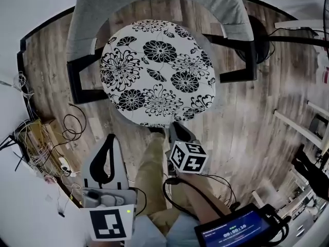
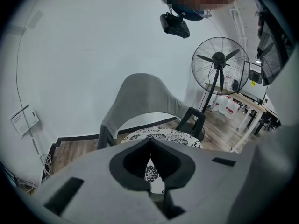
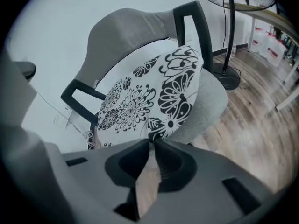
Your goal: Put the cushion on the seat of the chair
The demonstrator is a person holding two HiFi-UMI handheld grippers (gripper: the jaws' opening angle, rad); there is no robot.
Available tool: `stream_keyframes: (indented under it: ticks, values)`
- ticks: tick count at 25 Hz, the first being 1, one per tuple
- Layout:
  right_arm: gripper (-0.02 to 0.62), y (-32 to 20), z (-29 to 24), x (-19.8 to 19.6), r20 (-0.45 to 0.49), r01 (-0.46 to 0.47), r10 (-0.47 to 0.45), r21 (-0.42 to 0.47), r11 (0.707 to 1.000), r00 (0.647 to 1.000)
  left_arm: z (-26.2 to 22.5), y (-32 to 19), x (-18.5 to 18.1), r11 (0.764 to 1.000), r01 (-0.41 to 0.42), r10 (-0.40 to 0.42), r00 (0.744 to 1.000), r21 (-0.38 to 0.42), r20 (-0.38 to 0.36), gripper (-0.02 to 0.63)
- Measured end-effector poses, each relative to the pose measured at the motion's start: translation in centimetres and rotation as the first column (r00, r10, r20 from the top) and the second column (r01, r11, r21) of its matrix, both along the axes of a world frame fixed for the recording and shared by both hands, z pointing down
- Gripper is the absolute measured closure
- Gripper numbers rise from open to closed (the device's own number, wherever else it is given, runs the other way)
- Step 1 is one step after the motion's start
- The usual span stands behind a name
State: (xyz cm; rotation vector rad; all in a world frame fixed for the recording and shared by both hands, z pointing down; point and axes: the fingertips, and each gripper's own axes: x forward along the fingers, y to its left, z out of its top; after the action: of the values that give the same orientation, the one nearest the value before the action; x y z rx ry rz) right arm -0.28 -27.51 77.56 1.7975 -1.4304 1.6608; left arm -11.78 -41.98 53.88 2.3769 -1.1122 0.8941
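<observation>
A round white cushion with black flowers [image 1: 157, 71] lies flat on the seat of the grey chair [image 1: 92, 9], covering nearly all of it. In the right gripper view the cushion [image 3: 149, 92] rests on the grey seat [image 3: 210, 106], just beyond the jaws. My right gripper [image 1: 177, 130] [image 3: 152, 143] sits at the cushion's near edge, shut with nothing between its tips. My left gripper [image 1: 109, 138] [image 2: 149, 143] hangs lower left of the chair, shut and empty, pointing at the cushion [image 2: 159, 135] and chair back [image 2: 140, 97].
A standing fan [image 2: 219, 62] is to the right of the chair, its base [image 1: 259, 40] on the wood floor. Loose cables [image 1: 72, 127] lie by the left wall. Table legs [image 1: 298, 127] stand at the right. The person's leg [image 1: 149, 174] is between the grippers.
</observation>
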Motion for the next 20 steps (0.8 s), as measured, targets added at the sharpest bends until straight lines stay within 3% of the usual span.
stream_keyframes:
  ticks: [4, 8, 10, 14, 17, 20]
  values:
    - [0.463, 0.2, -0.8, 3.0, -0.049, -0.004, 0.006, 0.057, 0.998, 0.999, 0.0, 0.5, 1.0, 1.0, -0.017, 0.017, 1.0, -0.002, -0.001, 0.603]
    - [0.469, -1.1, -2.8, 9.5, -0.194, 0.022, 0.004, 0.131, 0.991, 0.981, -0.4, 0.0, 2.2, 1.0, -0.029, 0.029, 1.0, 0.003, -0.007, 0.603]
    - [0.465, -2.7, -3.0, 12.8, -0.213, 0.019, 0.015, 0.157, 0.987, 0.977, -0.6, -0.4, 2.9, 0.999, -0.032, 0.033, 0.999, 0.007, -0.01, 0.603]
    - [0.413, -6.1, -1.9, 16.9, -0.121, 0.005, 0.022, 0.216, 0.976, 0.992, -0.4, -0.2, 4.5, 0.999, -0.039, 0.039, 0.999, -0.006, 0.003, 0.603]
    - [0.422, -8.1, -3.8, 17.5, -0.041, 0.001, 0.013, 0.33, 0.944, 0.999, -0.2, 0.0, 5.2, 0.999, -0.043, 0.043, 0.999, -0.015, 0.013, 0.603]
    - [0.399, -8.2, -5.3, 17.6, -0.021, 0.024, -0.017, 0.397, 0.917, 1.0, -0.1, -0.5, 5.8, 0.999, -0.037, 0.037, 0.999, -0.015, 0.01, 0.602]
